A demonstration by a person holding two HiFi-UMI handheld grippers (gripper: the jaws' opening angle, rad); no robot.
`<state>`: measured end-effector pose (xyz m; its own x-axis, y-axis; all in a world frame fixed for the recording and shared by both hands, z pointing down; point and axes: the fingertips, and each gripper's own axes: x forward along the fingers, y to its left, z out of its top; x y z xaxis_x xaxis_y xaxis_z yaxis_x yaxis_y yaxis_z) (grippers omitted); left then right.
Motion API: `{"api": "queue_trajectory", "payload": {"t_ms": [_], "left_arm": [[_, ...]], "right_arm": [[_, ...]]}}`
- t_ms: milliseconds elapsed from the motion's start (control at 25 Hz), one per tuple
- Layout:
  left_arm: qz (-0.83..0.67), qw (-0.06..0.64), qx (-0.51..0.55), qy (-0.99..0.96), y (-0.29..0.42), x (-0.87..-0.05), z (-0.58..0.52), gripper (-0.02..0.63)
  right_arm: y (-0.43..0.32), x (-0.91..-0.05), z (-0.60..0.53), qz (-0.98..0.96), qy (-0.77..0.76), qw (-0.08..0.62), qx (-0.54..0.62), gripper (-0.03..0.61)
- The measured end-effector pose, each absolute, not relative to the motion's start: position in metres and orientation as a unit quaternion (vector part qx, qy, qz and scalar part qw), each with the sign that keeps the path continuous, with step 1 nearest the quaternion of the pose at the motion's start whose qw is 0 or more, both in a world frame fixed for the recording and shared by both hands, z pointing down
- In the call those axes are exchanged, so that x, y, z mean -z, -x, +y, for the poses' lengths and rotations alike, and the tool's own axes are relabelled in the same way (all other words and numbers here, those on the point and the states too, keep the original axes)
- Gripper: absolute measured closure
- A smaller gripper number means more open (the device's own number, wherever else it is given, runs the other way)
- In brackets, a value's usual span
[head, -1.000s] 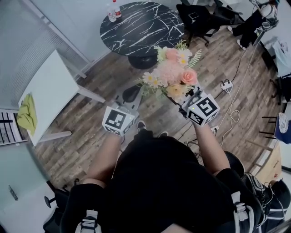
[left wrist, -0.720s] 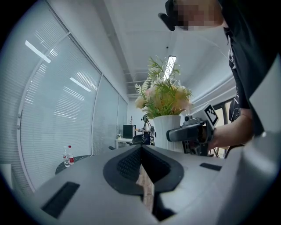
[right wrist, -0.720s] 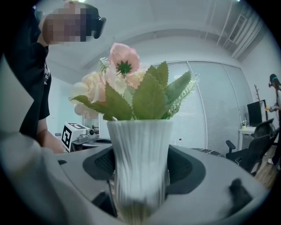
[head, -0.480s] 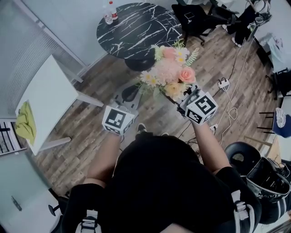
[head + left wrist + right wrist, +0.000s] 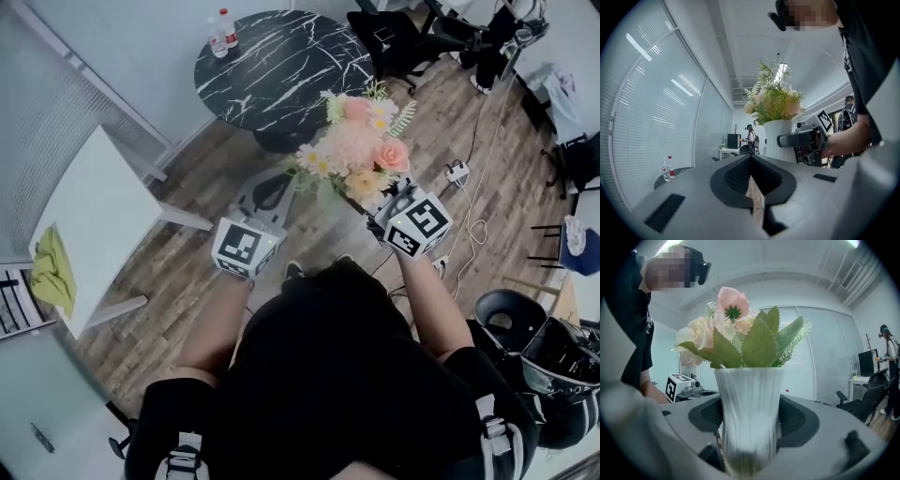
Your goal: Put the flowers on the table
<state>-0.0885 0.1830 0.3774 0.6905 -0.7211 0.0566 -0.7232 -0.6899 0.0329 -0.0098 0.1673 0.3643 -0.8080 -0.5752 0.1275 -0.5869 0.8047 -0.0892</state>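
Observation:
A white ribbed vase (image 5: 750, 413) of pink, cream and green flowers (image 5: 356, 155) hangs in the air above the wood floor, with my right gripper (image 5: 382, 204) shut on the vase's lower body. In the right gripper view the vase fills the space between the jaws and the flowers (image 5: 740, 338) rise above it. My left gripper (image 5: 265, 200) is level with it on the left, shut and empty. From the left gripper view the vase (image 5: 780, 136) and the right gripper (image 5: 806, 140) show to the right. The round black marble table (image 5: 281, 66) stands just beyond the flowers.
Two water bottles (image 5: 220, 33) stand at the marble table's far left rim. A white table (image 5: 94, 211) with a yellow cloth (image 5: 52, 272) is on the left. Black office chairs (image 5: 389, 37), a power strip with cables (image 5: 459, 173) and a round stool (image 5: 502, 314) lie to the right.
The view has shifted a little, so the marble table sits further left in the picture. The flowers stay held in the right gripper, and both grippers keep their pose.

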Motion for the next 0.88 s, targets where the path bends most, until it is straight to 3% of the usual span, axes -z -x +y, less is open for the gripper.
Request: {"api": "queue_trajectory", "payload": {"t_ms": [880], "left_arm": [[-0.416, 0.022, -0.033, -0.908, 0.039, -0.379, 0.067, 0.601]], "right_arm": [[-0.037, -0.371, 0.042, -0.958, -0.277, 0.035, -0.066, 0.235]]}}
